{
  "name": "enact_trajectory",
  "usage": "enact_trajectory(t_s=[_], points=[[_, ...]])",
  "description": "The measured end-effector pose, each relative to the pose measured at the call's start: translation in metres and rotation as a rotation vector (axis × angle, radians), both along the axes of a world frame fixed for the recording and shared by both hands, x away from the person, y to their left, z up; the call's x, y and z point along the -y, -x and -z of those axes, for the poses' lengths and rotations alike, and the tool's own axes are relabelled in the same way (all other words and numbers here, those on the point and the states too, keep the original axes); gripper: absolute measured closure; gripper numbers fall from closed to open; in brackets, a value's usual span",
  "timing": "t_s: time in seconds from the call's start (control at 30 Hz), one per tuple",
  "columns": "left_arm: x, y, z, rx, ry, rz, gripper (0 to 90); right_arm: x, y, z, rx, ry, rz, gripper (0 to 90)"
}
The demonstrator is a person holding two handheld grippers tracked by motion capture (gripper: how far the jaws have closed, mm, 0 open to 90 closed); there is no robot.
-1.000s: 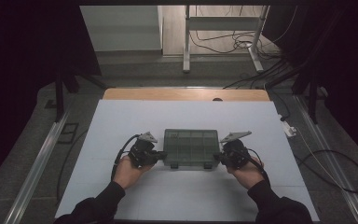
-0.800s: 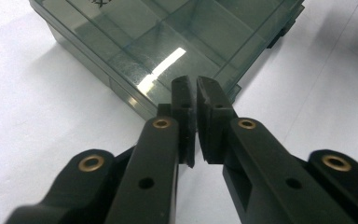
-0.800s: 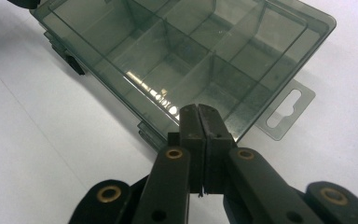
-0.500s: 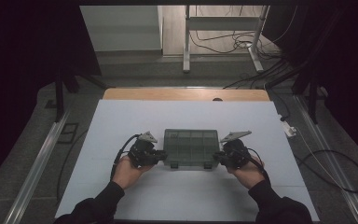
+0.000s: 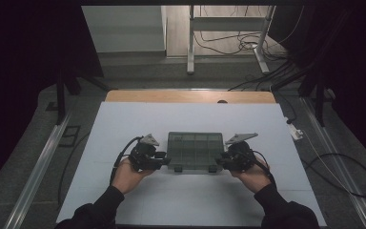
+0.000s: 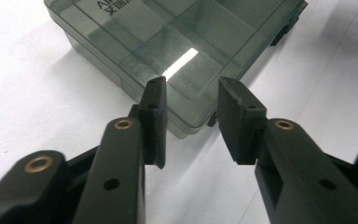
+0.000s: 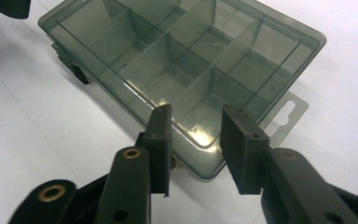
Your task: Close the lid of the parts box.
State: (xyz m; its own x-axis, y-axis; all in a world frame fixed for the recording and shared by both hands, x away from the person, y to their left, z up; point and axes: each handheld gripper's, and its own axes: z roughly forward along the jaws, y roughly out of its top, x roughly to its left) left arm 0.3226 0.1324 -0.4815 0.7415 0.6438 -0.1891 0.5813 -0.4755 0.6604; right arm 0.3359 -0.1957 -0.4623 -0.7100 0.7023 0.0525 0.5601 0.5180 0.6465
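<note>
Both grippers, left [image 5: 163,160] and right [image 5: 220,162], have just been opening, jaws apart and holding nothing, flanking the box [image 5: 195,150]; a careless regrip could skid it sideways.

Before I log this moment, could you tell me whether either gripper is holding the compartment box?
Nothing is held: both grippers' jaws have just been opening, clear of the box corners.
</note>
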Motion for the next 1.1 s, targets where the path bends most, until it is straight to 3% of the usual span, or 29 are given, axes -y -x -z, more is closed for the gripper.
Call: enact_trajectory(t_s=[0.37,1.1], points=[[-0.006,0.006,-0.008,0.028,0.009,0.005,53.2,0.002,0.004,-0.006,0.016,-0.012,-0.001,51.4],[-0.018,0.014,-0.013,0.051,0.027,-0.034,35.1,0.001,0.012,-0.015,0.043,-0.031,-0.013,35.4]])
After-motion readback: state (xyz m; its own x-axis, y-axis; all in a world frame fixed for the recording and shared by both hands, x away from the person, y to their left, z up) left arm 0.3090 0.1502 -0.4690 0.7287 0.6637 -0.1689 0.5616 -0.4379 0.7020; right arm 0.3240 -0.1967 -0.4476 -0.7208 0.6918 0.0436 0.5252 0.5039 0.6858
